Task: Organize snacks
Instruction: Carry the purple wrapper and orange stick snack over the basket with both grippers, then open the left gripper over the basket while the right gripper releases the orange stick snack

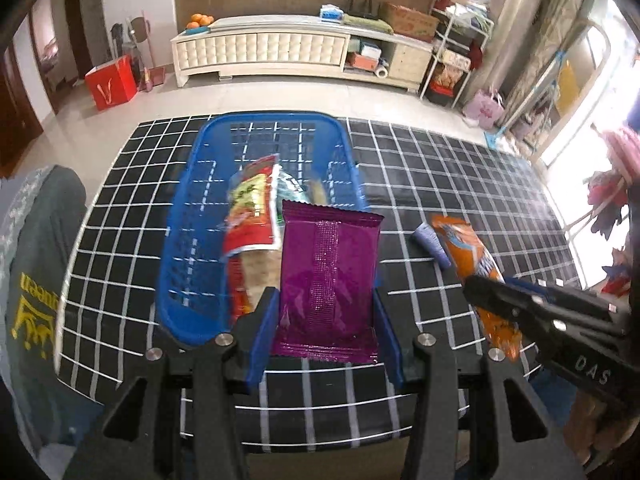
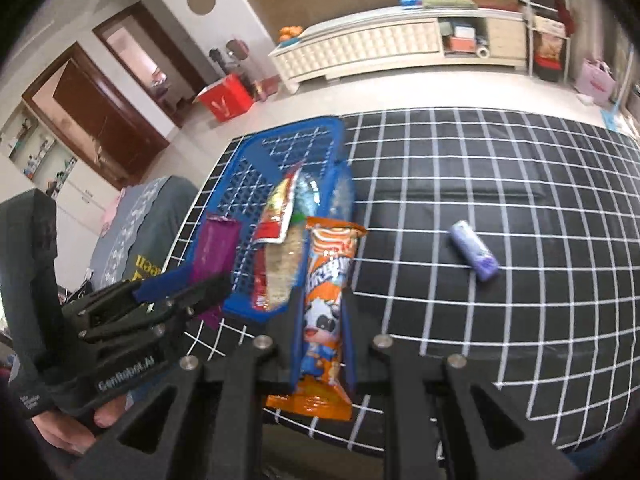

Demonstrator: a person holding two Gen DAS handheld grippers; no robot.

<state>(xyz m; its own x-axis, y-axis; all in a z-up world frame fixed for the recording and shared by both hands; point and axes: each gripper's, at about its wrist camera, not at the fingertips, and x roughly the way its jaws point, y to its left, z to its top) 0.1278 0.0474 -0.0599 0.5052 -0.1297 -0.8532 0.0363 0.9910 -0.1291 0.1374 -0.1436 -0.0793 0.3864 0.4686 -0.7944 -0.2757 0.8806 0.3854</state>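
Left gripper [image 1: 326,304] jaws clamping purple packet [image 1: 330,276], right gripper [image 2: 322,328] jaws clamping orange packet [image 2: 326,300]

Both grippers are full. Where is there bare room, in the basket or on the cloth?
Free: the far end of the blue basket, beyond the red snack bag; the checkered cloth right of the basket, around the small purple roll. Crowded: the basket's near end, where the left gripper holds the purple packet and the right gripper the orange packet.

The right gripper [image 1: 480,296] body reads "DAS" in pale letters near its right end. The left gripper [image 2: 208,284] carries "GenRobot.AI" along its near side (a smaller label below is too blurred). Yellow lettering on the grey cloth [image 1: 40,264] at left cannot be read.
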